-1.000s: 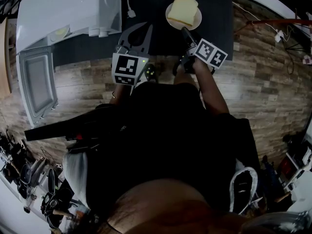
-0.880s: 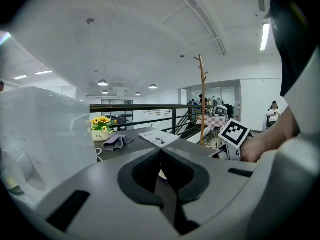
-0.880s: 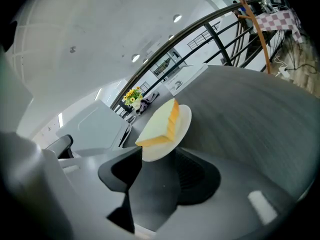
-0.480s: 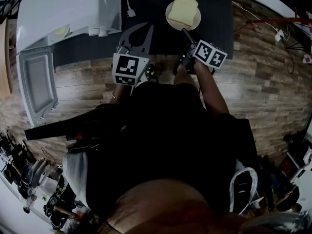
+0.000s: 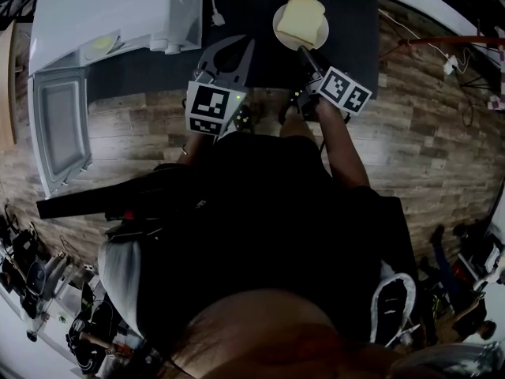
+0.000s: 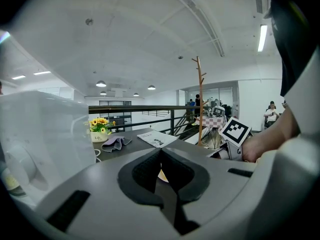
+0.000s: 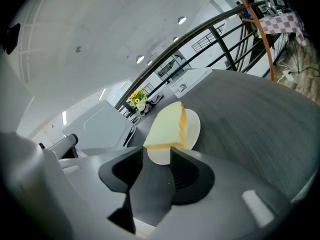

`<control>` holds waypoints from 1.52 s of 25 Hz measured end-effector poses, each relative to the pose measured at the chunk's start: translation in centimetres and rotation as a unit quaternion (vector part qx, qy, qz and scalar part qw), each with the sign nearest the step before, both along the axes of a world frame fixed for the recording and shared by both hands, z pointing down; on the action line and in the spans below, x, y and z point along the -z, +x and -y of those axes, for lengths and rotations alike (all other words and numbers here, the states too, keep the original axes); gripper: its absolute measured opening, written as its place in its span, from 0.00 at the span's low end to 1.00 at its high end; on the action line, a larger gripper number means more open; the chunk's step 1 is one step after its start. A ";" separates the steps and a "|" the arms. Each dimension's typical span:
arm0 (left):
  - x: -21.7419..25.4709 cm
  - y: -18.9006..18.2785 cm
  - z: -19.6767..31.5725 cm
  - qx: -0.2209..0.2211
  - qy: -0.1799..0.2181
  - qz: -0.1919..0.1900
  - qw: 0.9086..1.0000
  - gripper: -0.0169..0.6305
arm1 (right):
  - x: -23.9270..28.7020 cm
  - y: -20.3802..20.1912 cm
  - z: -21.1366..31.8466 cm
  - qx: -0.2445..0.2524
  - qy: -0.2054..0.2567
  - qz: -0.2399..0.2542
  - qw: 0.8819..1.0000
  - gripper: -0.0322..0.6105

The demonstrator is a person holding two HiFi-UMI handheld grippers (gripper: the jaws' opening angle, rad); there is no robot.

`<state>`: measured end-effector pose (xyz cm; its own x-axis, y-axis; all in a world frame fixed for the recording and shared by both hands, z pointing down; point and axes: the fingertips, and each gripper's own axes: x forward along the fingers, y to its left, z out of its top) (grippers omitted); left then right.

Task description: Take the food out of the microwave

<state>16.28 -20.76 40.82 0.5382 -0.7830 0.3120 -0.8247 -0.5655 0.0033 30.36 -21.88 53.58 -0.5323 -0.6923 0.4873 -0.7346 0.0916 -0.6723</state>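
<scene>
food: the yellow slice (image 7: pixel 167 126) lies on its white plate (image 7: pixel 194 129), out on the dark table (image 5: pixel 351 50), well apart from the microwave (image 5: pixel 102 10).
right gripper (image 7: pixel 157 154): jaws spread, with the plate's near rim showing in the gap. The pads seem not to press it, though the angle makes that hard to settle.
left gripper (image 6: pixel 160 151): jaws pressed together, nothing held, over the table between microwave and plate.
microwave door (image 5: pixel 59 133): swung wide open.
step: the food looks delivered, so this is the letting-go end of the task.
next: draw the right gripper straight back off the rim without nudging the plate; the door probably wants closing.
</scene>
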 end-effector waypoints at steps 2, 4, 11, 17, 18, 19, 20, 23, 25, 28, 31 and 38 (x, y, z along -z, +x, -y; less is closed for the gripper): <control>0.0 -0.1 -0.1 0.001 -0.001 0.001 1.000 0.04 | 0.3 0.0 0.1 -0.003 0.007 -0.002 1.000 0.22; 0.3 -0.3 -0.3 -0.001 0.000 0.002 1.000 0.04 | 0.7 0.2 0.1 -0.008 0.017 -0.009 1.000 0.16; 0.5 -1.4 -0.8 0.009 0.004 0.003 1.000 0.04 | 1.8 0.3 0.5 -0.020 0.049 -0.005 0.999 0.05; 0.6 -2.7 -1.3 0.019 0.010 0.000 1.000 0.04 | 3.5 -0.4 1.1 -0.012 0.090 -0.014 0.996 0.05; 0.6 -2.9 -1.3 0.021 0.011 -0.001 1.000 0.04 | 3.9 -0.6 1.3 -0.010 0.096 -0.015 0.995 0.05; 0.7 -3.0 -1.4 0.023 0.011 -0.001 1.000 0.04 | 4.3 -0.7 1.4 -0.008 0.102 -0.016 0.995 0.05; 0.7 -3.2 -1.4 0.025 0.011 -0.001 1.000 0.04 | 4.6 -0.9 1.4 -0.005 0.106 -0.018 0.994 0.05; 0.7 -3.7 -1.6 0.025 0.006 0.005 1.000 0.04 | 5.5 -1.4 1.5 -0.001 0.118 -0.025 0.993 0.05; 0.7 -3.8 -1.6 0.025 0.008 0.004 1.000 0.04 | 6.0 -1.6 1.5 0.002 0.131 -0.032 0.991 0.05; 0.6 -3.8 -1.4 0.022 0.008 0.002 1.000 0.04 | 7.0 -1.7 1.6 0.008 0.151 -0.046 0.987 0.05; 0.9 -3.5 -1.3 0.016 0.011 -0.005 1.000 0.04 | 8.4 -1.7 1.6 0.009 0.174 -0.059 0.983 0.05; 1.9 -3.3 -1.3 -0.006 0.023 -0.014 1.000 0.04 | 13.1 -2.2 1.0 0.004 0.272 -0.076 0.959 0.05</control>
